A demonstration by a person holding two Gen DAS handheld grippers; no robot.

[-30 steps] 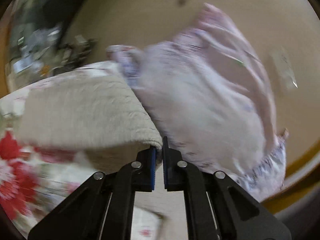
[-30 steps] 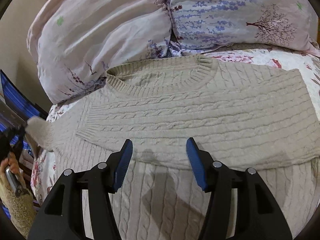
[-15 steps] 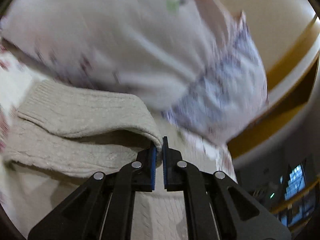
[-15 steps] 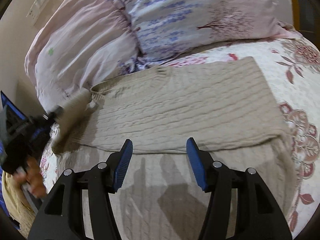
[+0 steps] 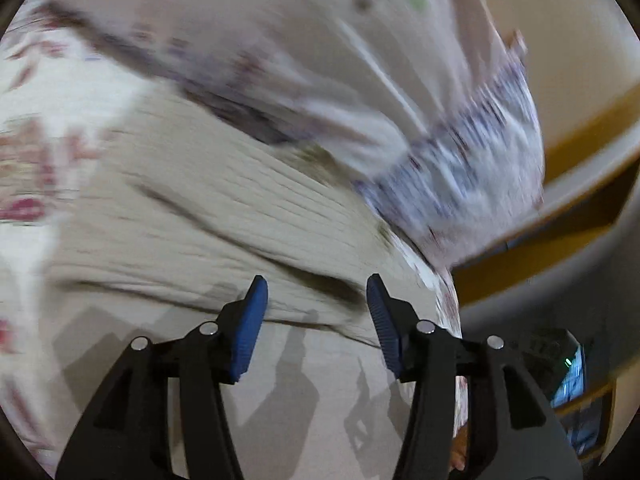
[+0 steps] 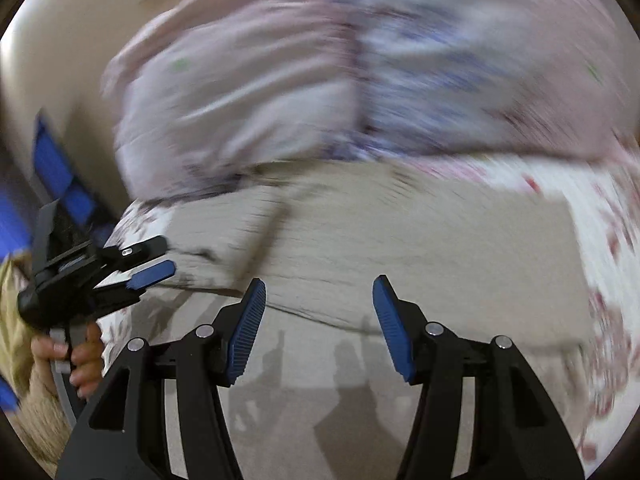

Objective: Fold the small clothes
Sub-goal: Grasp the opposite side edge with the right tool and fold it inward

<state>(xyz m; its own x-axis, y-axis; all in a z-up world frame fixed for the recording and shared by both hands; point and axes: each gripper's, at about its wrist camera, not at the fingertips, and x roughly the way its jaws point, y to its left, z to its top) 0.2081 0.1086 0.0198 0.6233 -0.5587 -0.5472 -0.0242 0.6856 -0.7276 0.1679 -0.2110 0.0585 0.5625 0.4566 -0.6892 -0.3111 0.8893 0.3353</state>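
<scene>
A beige cable-knit sweater lies flat on the bed, with both sleeves folded across its body; it also shows in the right wrist view. My left gripper is open and empty, just above the sweater's folded edge. In the right wrist view it sits at the sweater's left side, held by a hand. My right gripper is open and empty over the sweater's lower part. Both views are blurred by motion.
Pink and lavender floral pillows lie behind the sweater; they also show in the left wrist view. A floral bedspread lies under it. The bed's edge and a wooden frame are on the right of the left wrist view.
My left gripper has opened and let go of the sleeve, which now lies folded across the sweater. Both grippers have shifted; the views are now blurred.
</scene>
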